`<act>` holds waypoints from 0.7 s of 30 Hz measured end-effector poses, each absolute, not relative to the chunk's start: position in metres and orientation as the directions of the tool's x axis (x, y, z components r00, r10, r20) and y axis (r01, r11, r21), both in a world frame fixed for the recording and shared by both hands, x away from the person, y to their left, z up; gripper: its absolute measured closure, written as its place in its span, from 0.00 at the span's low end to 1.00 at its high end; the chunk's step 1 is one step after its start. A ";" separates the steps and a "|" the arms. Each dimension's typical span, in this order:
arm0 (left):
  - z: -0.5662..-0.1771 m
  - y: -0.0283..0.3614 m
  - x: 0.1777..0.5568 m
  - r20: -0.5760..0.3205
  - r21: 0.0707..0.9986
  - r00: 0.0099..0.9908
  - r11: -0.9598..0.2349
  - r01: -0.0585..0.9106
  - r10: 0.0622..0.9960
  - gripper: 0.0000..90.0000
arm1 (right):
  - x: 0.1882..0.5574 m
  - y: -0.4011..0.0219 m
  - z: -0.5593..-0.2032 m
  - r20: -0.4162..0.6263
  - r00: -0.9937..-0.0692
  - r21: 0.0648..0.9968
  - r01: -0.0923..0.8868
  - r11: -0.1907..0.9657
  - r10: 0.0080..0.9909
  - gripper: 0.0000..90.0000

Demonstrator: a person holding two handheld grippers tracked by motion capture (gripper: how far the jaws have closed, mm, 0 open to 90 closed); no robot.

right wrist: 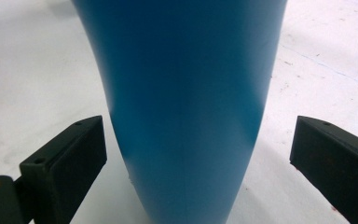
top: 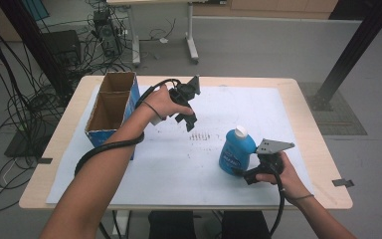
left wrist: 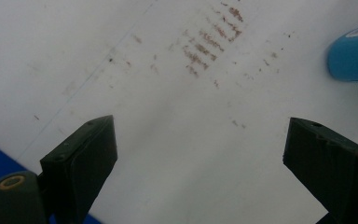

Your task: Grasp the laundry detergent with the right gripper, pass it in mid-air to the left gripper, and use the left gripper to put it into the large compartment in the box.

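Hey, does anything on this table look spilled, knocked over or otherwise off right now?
Nothing is spilled or toppled. The blue bottle stands upright with its white cap on, between the open jaws of the right gripper. The one oddity is a patch of brownish smudge marks on the white sheet, below the open left gripper.

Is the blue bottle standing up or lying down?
Standing up. The blue bottle rests on its base on the white sheet, with its white cap on top.
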State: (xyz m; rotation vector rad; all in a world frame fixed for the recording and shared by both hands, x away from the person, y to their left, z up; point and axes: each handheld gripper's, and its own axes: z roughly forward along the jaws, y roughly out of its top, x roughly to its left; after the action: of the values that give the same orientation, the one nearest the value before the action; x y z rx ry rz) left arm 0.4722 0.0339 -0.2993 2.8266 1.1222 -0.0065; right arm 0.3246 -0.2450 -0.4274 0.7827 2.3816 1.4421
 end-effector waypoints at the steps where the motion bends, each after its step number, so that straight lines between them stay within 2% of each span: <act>1: -0.299 0.034 0.472 -0.041 0.092 0.728 -0.723 0.684 0.684 0.11 | 0.325 -0.245 -0.427 0.062 -0.825 0.875 0.316 0.366 0.562 0.04; 21: -0.296 0.033 0.472 -0.042 0.097 0.729 -0.724 0.683 0.683 0.11 | 0.325 -0.242 -0.426 0.060 -0.826 0.875 0.313 0.368 0.560 0.04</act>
State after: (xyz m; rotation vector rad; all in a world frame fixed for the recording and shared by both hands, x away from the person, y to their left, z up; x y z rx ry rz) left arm 0.4720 0.0334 -0.2964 2.8220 1.1188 -0.0055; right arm 0.3247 -0.2422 -0.4256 0.7775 2.3829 1.4413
